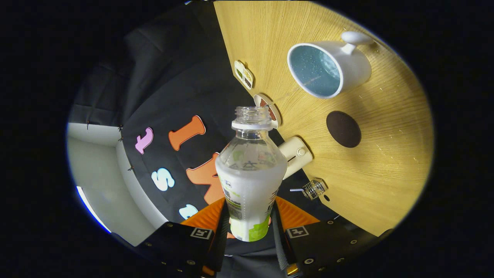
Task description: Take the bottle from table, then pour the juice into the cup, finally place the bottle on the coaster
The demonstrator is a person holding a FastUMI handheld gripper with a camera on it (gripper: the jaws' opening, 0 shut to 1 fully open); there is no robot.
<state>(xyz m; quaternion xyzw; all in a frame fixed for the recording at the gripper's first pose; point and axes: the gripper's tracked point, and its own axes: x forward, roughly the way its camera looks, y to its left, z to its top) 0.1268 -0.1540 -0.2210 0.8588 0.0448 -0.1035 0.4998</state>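
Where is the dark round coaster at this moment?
In the gripper view, the coaster lies flat on the wooden table, just beside the white cup, beyond the open bottle that the gripper holds between its jaws.

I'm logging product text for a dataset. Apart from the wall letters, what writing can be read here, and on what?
Bottle label, clamped in the tongs: print too blurred to read.
Small tags at the table edge: too small to read.
Cup: none.
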